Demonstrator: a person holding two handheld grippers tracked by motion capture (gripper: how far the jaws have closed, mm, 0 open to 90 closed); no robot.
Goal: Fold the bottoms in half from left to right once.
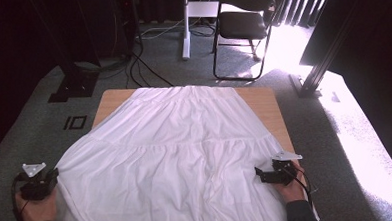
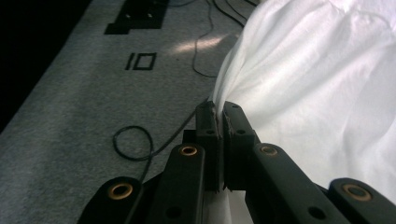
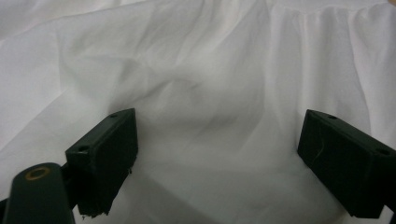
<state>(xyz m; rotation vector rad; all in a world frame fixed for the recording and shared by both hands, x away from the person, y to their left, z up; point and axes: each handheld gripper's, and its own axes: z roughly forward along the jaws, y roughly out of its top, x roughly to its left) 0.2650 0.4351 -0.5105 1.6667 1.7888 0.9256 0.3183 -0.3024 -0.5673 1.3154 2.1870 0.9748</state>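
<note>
- I am keeping the white skirt spread over the table — flat for handling.
- I am clamping the left gripper on its left edge to lift it.
- I am holding the right gripper wide open at the right edge — nothing gripped.

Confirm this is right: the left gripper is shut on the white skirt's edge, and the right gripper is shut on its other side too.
Not quite. The left gripper is shut on the white skirt, but the right gripper is open, jaws wide apart over the cloth, as the right gripper view shows.
</note>
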